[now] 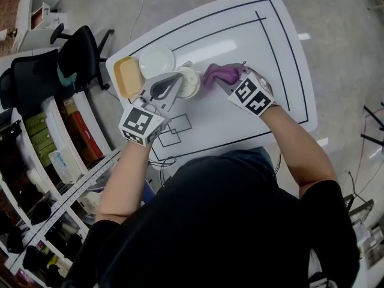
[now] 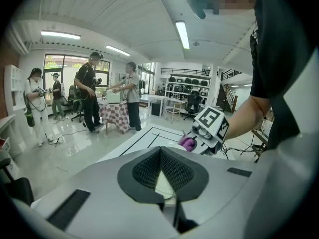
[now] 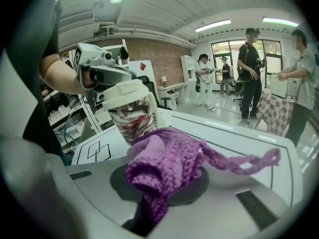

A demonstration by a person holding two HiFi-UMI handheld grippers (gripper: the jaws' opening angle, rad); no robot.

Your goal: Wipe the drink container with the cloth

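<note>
The cup (image 3: 130, 111) is kept upright, its long axis vertical and its white lid on top, over the left part of the tabletop (image 1: 240, 41). Whether its base rests on the surface cannot be told. It is clamped near the lid by the left gripper (image 1: 175, 81), whose jaws are closed on it.

From the head view only the lid is seen, from above. The red and dark print on the cup's side is shown by the right gripper view alone. In the left gripper view only a cream sliver is seen between the pads.

A purple cloth (image 1: 219, 74) is bunched in the closed jaws of the right gripper (image 1: 233, 78), just right of the cup. The cup's lower part is covered by it in the right gripper view, so contact cannot be told.

A plate (image 1: 157, 60) and a yellow tray (image 1: 127, 77) lie toward the far left corner, near the cup. A chair (image 1: 81, 53) stands off the left edge. People (image 2: 92, 91) are seen only in the gripper views, well apart from the table.
</note>
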